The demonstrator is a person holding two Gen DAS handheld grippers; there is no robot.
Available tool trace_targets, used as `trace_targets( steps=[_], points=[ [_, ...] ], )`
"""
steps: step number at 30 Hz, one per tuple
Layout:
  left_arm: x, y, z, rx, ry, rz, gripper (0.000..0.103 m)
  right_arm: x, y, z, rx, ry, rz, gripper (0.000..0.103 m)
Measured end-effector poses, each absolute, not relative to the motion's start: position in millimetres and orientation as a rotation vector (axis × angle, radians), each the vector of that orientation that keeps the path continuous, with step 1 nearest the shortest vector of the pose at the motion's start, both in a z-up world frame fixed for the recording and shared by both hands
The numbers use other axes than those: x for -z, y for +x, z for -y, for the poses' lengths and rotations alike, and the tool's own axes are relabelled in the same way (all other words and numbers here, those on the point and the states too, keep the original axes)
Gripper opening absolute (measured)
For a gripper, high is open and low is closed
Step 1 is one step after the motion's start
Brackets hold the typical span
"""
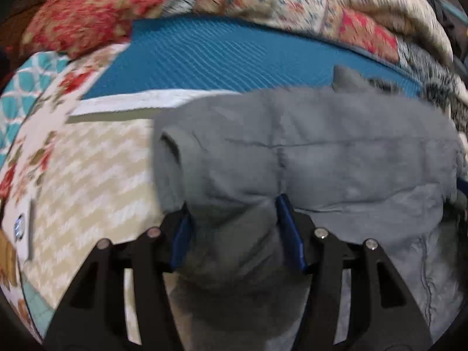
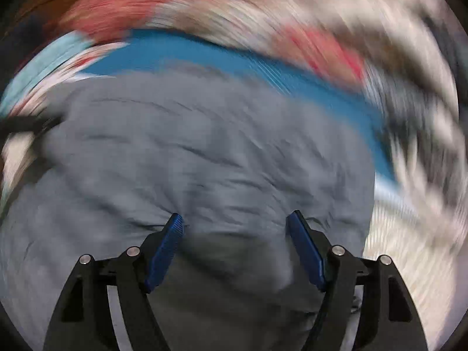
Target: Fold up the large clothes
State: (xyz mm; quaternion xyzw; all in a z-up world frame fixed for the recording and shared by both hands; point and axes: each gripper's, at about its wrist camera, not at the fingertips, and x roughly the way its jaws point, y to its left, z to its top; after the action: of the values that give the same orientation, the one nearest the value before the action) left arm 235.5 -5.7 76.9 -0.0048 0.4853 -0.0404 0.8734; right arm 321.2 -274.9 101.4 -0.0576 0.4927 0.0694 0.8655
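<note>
While grey garment (image 1: pixel 307 158) overhangs the mat's (image 1: pixel 219 58) near edge, bedspread (image 1: pixel 96 175) lies bare.

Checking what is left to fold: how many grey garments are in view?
1: a grey fabric garment lying partly on the blue ribbed mat, bunched between the left gripper fingers. More may be hidden underneath.

1. A home bedroom: a floral patchwork quilt (image 1: pixel 73 134) covers the bed.
2. A red floral pillow (image 1: pixel 79 20) lies at its far side.
3. A blue mat (image 1: pixel 222 58) lies spread over the quilt.
</note>
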Motion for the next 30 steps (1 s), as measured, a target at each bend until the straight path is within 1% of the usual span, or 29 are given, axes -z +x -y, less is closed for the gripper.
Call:
trace_targets(
  steps=[2,4,5,7,11,14,16,18,20,22,25,30],
  points=[
    [-68,245,24,0.102,0.038,-1.03,0.054,-91,343,306,-0.122,0.031,-1.065,0.036],
    [-53,255,47,0.062,0.14,-1.032,0.055,-82,347,320,-0.129,0.109,-1.088,0.036],
    [-47,259,52,0.044,0.158,-1.036,0.055,-76,352,323,-0.129,0.112,-1.091,0.037],
    [-46,267,57,0.002,0.153,-1.042,0.055,-78,345,312,-0.111,0.023,-1.08,0.04],
    [-62,260,58,0.012,0.191,-1.069,0.054,-99,327,318,-0.148,-0.015,-1.059,0.04],
    [-89,217,44,0.079,0.2,-0.999,0.054,-133,269,347,-0.175,-0.001,-0.978,0.04],
    [-107,172,27,0.101,0.212,-0.945,0.055,-143,227,378,-0.153,0.036,-0.956,0.04],
    [-113,126,6,0.122,0.191,-0.95,0.067,-146,181,411,-0.132,0.096,-0.953,0.04],
    [-110,83,-11,0.136,0.154,-0.991,0.068,-141,133,437,-0.104,0.157,-0.964,0.04],
    [-99,32,-31,0.147,0.068,-1.071,0.068,-132,88,462,-0.095,0.247,-0.986,0.04],
    [-85,-21,-46,0.192,-0.041,-1.164,0.068,-116,26,484,-0.118,0.381,-1.007,0.04],
    [-66,-86,-40,0.269,-0.153,-1.226,0.07,-103,-25,483,-0.189,0.499,-1.006,0.04]
  ],
)
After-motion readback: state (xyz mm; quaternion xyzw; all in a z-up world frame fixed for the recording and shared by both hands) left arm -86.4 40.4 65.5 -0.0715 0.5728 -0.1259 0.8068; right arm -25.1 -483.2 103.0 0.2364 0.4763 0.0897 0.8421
